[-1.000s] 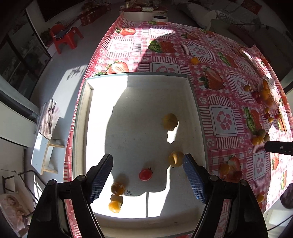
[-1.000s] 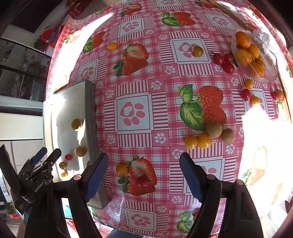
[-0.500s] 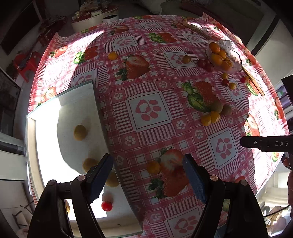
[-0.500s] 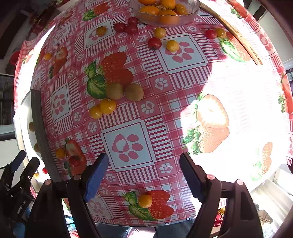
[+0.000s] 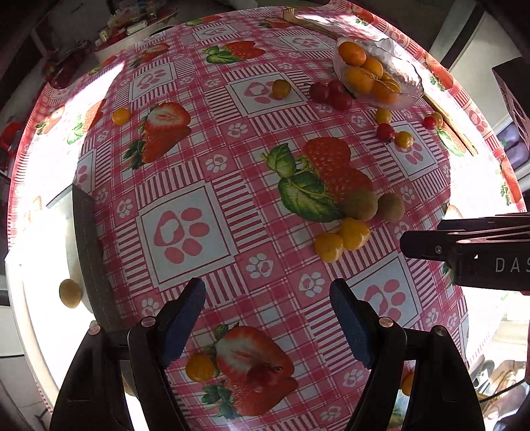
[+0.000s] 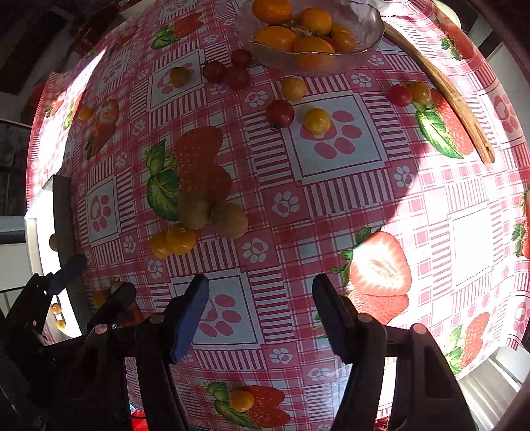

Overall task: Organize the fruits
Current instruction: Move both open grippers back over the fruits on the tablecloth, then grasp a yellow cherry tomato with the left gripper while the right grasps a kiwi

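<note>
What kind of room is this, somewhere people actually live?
Most likely a home dining or living area. A table wears a strawberry-print tablecloth, a glass bowl of orange fruit sits on it with loose small fruits around, and cluttered furniture shows beyond the table's far edge.

White letters "DAS" on the black right tool point(image 5: 463, 252), cut off

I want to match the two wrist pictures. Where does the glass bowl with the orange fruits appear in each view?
Left wrist: the glass bowl is at the upper right, beyond three dark red fruits.
Right wrist: the bowl is at the top centre, partly cut off by the picture edge.
Shared landmark: the two brown-green fruits beside the printed strawberry.
</note>
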### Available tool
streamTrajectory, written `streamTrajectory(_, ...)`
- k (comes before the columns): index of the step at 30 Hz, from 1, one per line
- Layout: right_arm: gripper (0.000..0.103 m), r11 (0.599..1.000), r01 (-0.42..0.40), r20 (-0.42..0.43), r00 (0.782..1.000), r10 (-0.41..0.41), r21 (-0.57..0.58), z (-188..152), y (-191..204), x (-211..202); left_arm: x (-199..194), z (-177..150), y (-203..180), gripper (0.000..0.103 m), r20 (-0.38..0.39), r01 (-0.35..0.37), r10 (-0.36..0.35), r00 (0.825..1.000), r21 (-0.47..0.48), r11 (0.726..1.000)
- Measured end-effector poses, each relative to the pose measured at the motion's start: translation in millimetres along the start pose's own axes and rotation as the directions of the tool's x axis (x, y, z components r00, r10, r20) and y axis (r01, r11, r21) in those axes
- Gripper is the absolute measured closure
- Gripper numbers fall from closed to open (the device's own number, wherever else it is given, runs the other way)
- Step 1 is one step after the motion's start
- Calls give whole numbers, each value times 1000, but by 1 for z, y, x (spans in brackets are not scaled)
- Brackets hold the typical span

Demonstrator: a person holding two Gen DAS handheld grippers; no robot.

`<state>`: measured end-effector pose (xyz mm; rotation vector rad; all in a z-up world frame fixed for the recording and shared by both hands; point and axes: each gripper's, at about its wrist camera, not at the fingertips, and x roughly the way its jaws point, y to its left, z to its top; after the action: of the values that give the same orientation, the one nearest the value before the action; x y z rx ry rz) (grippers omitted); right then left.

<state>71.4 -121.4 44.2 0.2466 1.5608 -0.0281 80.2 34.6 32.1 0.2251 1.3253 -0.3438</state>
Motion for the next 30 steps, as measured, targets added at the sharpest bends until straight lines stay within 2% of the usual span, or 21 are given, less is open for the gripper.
streamTrajectory(7, 46, 999, -39, -9, 999, 39, -17, 23, 6, 12, 18, 9, -11, 33, -25, 9, -8, 1000, 35, 999)
streamTrajectory(13, 59, 999, -48, -7, 999, 48, -16, 33, 13, 19, 24, 17, -23, 33, -20, 17, -16, 1000, 51, 999)
streamTrajectory(14, 64, 999, -52, -8, 999, 52, -16, 35, 13, 20, 24, 19, -26, 33, -18, 15, -14, 1000, 56, 998)
streamTrajectory(16, 76, 998, -59, -16, 998, 59, -11, 39, 13, 20, 25, 23, -30, 37, -13, 14, -13, 1000, 63, 998)
streamTrajectory(19, 76, 998, -67, -14, 998, 66, -6, 36, 9, 18, 25, 29, -35, 52, -3, 7, -7, 1000, 71, 997)
streamTrajectory(20, 76, 998, -67, -12, 998, 67, -5, 36, 8, 18, 25, 31, -36, 59, -1, 8, -8, 1000, 72, 997)
streamTrajectory(21, 76, 998, -68, -12, 998, 68, -4, 41, 7, 18, 24, 34, -36, 72, 2, 15, -15, 1000, 70, 997)
streamTrajectory(22, 76, 998, -69, -11, 998, 69, -1, 40, 3, 17, 24, 36, -36, 80, 1, 22, -22, 1000, 68, 997)
streamTrajectory(25, 76, 997, -71, -7, 997, 71, 14, 38, -2, 14, 22, 45, -27, 82, -13, 79, -79, 997, 24, 997)
streamTrajectory(30, 76, 996, -79, -3, 997, 79, 28, 30, -8, 9, 15, 47, -12, 82, -6, 120, -121, 993, -45, 992)
